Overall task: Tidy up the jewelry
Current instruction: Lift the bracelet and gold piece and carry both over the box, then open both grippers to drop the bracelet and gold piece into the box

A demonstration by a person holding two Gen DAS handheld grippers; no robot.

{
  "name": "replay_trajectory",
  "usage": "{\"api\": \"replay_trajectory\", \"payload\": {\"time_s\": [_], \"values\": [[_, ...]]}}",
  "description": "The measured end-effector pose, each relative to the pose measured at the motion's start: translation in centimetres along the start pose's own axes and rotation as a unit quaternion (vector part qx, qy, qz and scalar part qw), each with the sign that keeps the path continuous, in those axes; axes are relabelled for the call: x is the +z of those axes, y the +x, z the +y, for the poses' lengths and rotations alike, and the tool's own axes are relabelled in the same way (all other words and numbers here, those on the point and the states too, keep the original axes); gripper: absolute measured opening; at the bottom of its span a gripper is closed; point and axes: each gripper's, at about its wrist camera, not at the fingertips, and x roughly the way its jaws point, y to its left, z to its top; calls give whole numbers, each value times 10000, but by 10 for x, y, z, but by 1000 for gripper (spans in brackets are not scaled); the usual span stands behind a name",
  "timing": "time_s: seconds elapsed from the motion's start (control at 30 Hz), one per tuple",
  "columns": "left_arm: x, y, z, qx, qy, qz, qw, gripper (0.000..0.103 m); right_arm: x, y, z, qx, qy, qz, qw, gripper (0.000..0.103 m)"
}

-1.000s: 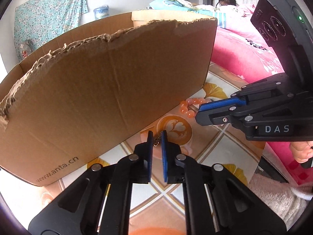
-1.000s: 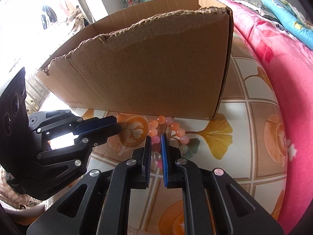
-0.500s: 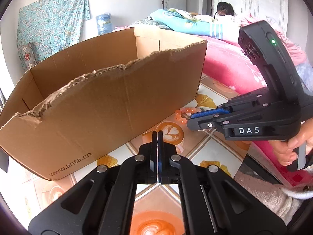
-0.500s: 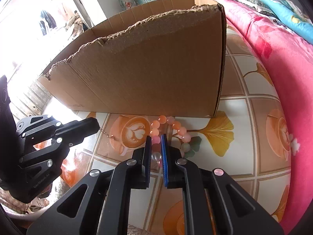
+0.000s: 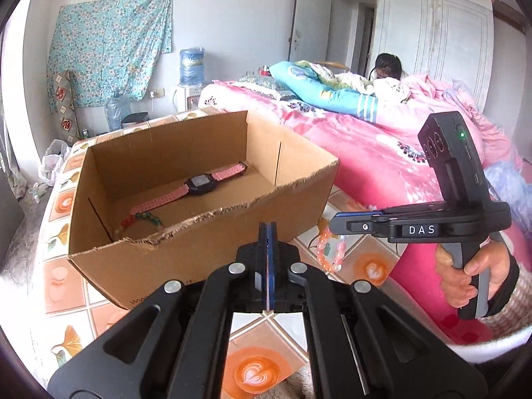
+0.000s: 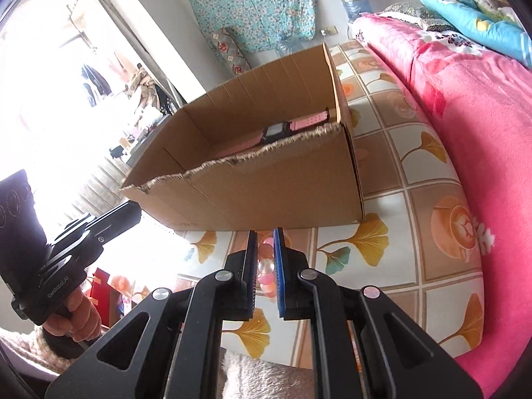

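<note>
While the "DAS"-marked right tongs (image 5: 335,222) pinch the bead bracelet (image 5: 329,252), the left tongs (image 5: 267,232) are pressed together.

A bedroom — pink-quilted bed (image 5: 382,153), white wardrobe (image 5: 432,30).

Watch (image 5: 199,184) and beads (image 5: 143,221) inside box (image 5: 206,249), bracelet (image 5: 327,252) on table (image 5: 375,266) before it

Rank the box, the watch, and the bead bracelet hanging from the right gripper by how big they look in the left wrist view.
1. Box, by far the largest.
2. Watch, with its strap laid out flat.
3. Bead bracelet.
The bracelet hangs nearer the camera than the watch, so their true sizes stay unsure.
</note>
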Motion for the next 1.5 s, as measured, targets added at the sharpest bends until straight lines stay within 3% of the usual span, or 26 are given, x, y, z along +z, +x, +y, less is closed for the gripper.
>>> {"api": "replay_trajectory", "payload": {"time_s": [0.27, 0.47, 0.6, 0.77, 1.03, 1.1, 1.5], "values": [[40, -34, 13, -93, -172, -497, 9986, 0, 40, -53, 28, 235, -184, -664, 9973, 10], [65, -24, 38, -141, -435, -494, 9977, 0, 86, -63, 42, 311, -537, -896, 9940, 10], [73, -9, 56, -226, -552, -368, 9975, 0, 116, -37, 43, 243, -649, -634, 9956, 10], [73, 23, 78, -174, -699, 13, 9974, 0, 144, 26, 27, -35, -573, 207, 9981, 10], [66, 52, 104, -84, -1000, 371, 9943, 0, 156, 100, 16, -587, -806, 1183, 9880, 10], [65, 57, 108, -68, -1045, 440, 9935, 0, 156, 105, 14, -798, -881, 1195, 9857, 11], [64, 72, 107, -38, -1024, 857, 9910, 0, 151, 50, 0, -442, -375, 333, 9978, 11]]}}
